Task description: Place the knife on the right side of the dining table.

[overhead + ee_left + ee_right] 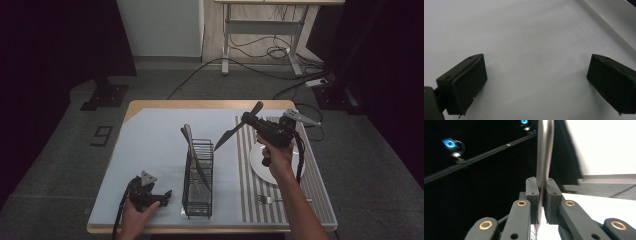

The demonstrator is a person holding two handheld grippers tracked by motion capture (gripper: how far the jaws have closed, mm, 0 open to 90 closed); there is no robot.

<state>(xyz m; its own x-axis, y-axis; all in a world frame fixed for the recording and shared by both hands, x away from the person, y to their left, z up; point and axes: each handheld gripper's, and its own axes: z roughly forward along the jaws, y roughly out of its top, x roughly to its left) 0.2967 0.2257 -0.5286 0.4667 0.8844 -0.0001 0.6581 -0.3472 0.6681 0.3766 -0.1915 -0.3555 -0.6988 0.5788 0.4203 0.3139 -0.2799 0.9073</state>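
Note:
My right gripper [248,120] is shut on a table knife [227,135] and holds it in the air between the wire cutlery rack [197,192] and the white plate [256,161]. The blade slants down to the left, toward the rack. In the right gripper view, the pads [533,192] clamp the knife's steel [544,150], which rises straight up between them. My left gripper [166,197] lies low at the table's front left, jaws wide apart. In the left gripper view, my left gripper [536,71] has only bare pale tabletop between its jaws.
The black rack holds a few pieces of cutlery [193,150] that lean to the back. A fork [268,200] lies on the striped mat [312,192] in front of the plate. A desk frame with loose cables [260,47] stands on the floor beyond the table.

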